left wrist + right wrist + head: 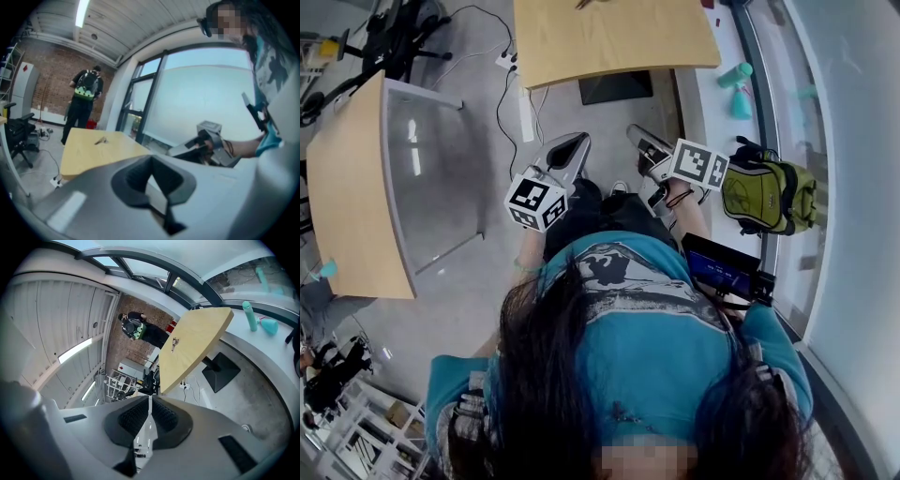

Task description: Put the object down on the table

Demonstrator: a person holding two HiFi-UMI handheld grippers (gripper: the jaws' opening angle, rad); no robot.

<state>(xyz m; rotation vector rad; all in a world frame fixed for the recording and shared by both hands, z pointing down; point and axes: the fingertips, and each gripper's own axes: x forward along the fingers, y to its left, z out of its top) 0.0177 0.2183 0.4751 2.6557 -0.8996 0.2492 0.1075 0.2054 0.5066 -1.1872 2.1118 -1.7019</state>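
Observation:
A small dark object (101, 140) lies on the light-wood table (609, 42), ahead of me and well beyond both grippers; it also shows as a speck (176, 342) in the right gripper view. My left gripper (572, 142) is held at waist height over the floor, short of the table. Its dark pads (136, 180) meet at the tip with nothing between them. My right gripper (637, 133) hangs level beside it. Its ribbed pads (165, 414) also close to a thin slit and hold nothing. From the left gripper view I see the right gripper (206, 143) in a hand.
A second wooden table (352, 187) stands at the left. A green backpack (769, 192) and teal bottles (736, 80) rest by the window at the right. Cables (511, 94) cross the floor. A person with a backpack (86, 101) stands beyond the table, near an office chair (21, 133).

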